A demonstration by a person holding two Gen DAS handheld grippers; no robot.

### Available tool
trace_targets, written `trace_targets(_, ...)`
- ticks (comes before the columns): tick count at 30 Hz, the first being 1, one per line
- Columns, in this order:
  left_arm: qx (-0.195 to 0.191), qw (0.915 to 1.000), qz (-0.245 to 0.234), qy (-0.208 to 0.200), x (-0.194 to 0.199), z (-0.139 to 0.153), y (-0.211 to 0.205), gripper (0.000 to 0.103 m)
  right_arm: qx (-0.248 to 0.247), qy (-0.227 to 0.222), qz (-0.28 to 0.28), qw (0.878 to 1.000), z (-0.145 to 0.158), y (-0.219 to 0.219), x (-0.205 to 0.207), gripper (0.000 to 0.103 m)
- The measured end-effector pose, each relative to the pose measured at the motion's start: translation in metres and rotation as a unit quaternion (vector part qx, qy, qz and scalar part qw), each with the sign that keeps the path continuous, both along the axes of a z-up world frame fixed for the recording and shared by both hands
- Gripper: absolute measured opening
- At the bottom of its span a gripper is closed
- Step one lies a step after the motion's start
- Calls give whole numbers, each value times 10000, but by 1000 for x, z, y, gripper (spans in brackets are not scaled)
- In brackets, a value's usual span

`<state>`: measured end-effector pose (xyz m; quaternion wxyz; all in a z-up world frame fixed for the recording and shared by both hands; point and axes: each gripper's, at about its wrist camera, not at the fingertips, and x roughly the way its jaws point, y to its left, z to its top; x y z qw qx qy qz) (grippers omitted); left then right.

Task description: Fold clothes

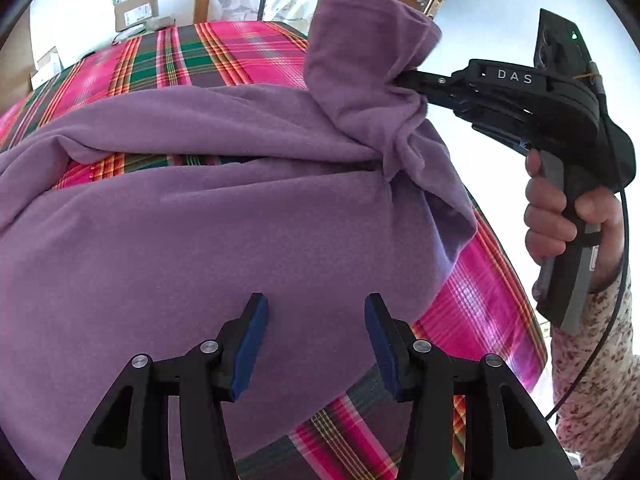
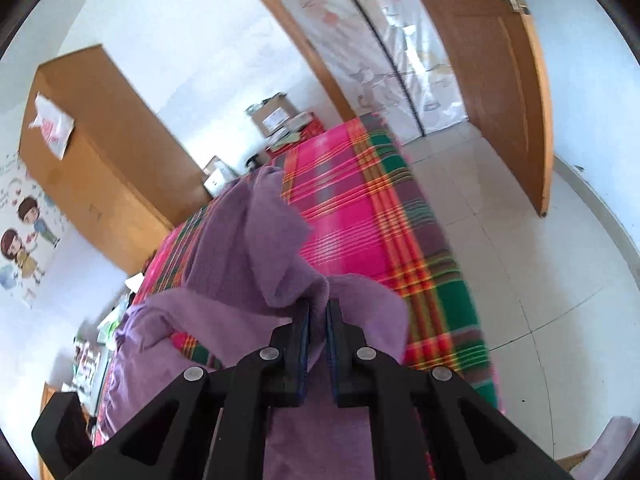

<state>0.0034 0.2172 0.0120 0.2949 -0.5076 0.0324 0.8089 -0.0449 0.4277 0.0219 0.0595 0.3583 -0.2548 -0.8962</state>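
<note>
A plaid sheet (image 2: 360, 216) in pink, green and orange covers the bed, and cardboard boxes (image 2: 274, 116) sit at its far end against the white wall. A wooden wardrobe (image 2: 100, 152) stands to the left with a cartoon sticker (image 2: 24, 236) on the wall beside it. A wooden door (image 2: 504, 80) hangs open over the tiled floor (image 2: 520, 264).

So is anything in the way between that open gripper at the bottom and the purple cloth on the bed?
Nothing visible. The left gripper hangs open right over the purple fleece garment, with only air between. The right gripper is already shut on a bunched part of it, lifted off the pink plaid bedcover.
</note>
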Motion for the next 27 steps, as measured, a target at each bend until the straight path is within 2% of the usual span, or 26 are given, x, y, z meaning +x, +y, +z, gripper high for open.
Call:
trace_targets(9, -151, 9994, -243, 179, 7, 0, 13, 52, 100, -30, -482, 9988, -9, 27, 4, 8)
trace_targets(17, -117, 9995, -240, 169, 0, -1, 2, 52, -90, -102, -880, 9960, -19, 48, 12, 7)
trace_targets(20, -104, 9995, -235, 157, 0, -1, 5, 52, -9, -128, -1105, 9938, -19, 57, 16, 5)
trace_targets(23, -91, 9996, -230, 145, 0, -1, 8, 52, -136, -150, -1024, 9945, -22, 63, 19, 5)
trace_targets(27, -73, 9996, -224, 129, -1, -1, 12, 52, -94, 110, -723, 9973, -18, 53, 34, 6)
